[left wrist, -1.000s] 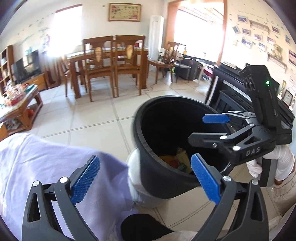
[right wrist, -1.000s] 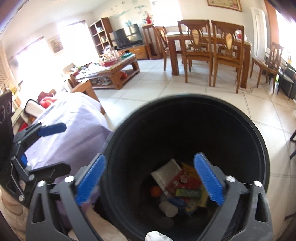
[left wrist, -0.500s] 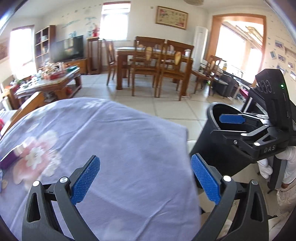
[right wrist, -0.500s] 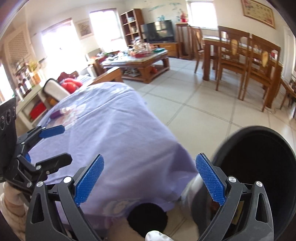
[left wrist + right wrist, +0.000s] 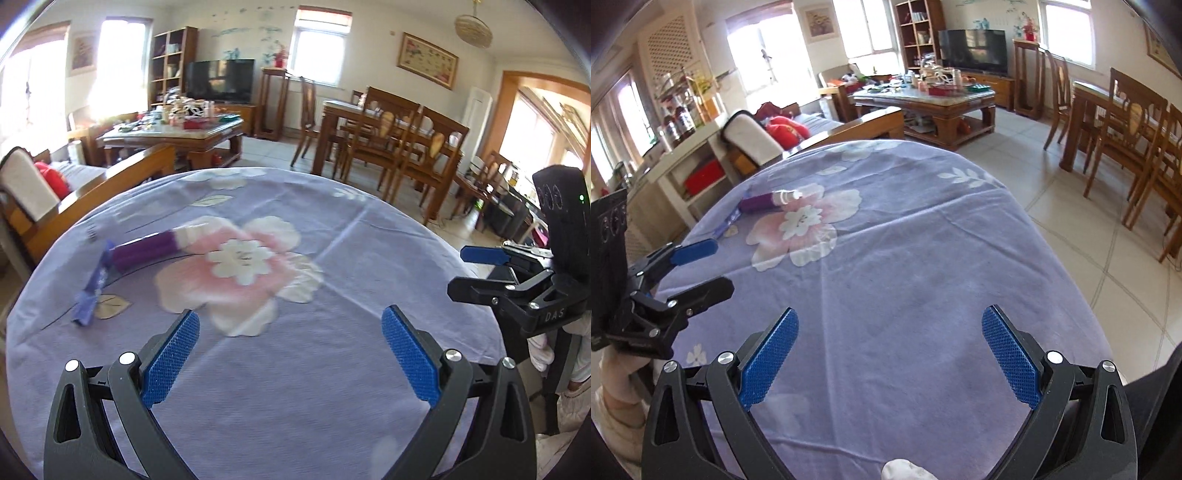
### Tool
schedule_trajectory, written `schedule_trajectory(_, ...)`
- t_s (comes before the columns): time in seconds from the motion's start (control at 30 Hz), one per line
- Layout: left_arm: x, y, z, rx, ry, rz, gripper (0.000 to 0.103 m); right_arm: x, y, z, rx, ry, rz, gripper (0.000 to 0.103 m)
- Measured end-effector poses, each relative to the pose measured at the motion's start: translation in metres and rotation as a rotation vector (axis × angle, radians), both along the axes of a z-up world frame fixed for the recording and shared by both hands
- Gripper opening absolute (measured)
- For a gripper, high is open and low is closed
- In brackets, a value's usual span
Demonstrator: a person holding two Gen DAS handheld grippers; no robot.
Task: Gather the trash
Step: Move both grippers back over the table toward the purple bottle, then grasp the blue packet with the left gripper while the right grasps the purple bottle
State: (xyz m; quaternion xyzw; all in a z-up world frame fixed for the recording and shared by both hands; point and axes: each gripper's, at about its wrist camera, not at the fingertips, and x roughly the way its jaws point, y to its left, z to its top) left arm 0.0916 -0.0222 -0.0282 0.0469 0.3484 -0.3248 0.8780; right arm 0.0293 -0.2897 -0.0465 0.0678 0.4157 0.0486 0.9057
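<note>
- L gripper (image 5: 290, 354) hung over the near part of the desk (image 5: 332, 406), fingers (image 5: 170, 358) wide apart, nothing between them.
- R gripper (image 5: 890, 360) also over the near desk edge, fingers (image 5: 1010, 356) spread wide, empty.
- Each gripper showed in the other's view: R one at far right of the L cam (image 5: 517, 280), L one at far left of the R cam (image 5: 683, 269); both w/ fingers apart.
- Desk covered w/ a purple cloth w/ a pink-white flower print (image 5: 240, 269).
- Trash left on desk: purple tube w/ a white end (image 5: 147, 249) lying flat at the far-left part, its white end on the flower print; same tube in the R cam (image 5: 764, 201).
- Blue wrapper strip (image 5: 92, 288) lay just left of the tube, near the desk's left edge; touching or not, cannot tell (blurred).
- Both items well apart from both grippers.
- Bkgd: coffee table w/ clutter (image 5: 923, 96), TV (image 5: 219, 81), dining chairs (image 5: 406, 136).
</note>
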Motion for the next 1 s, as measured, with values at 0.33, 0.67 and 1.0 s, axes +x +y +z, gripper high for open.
schedule_trajectory(0.33, 0.048, 0.084, -0.006, 0.010, 0.038, 0.183, 0.098, 0.068, 0.056, -0.011, -0.019, 0.027, 0.111, 0.098)
schedule_trajectory(0.67, 0.096, 0.110, -0.020, 0.104, 0.121, 0.210, 0.098, 0.138, 0.115, -0.011, -0.136, 0.005, 0.314, 0.098)
schedule_trajectory(1.0, 0.116, 0.099, -0.028, 0.153, 0.151, 0.135, 0.093, 0.199, 0.152, -0.022, -0.219, 0.025, 0.493, 0.081)
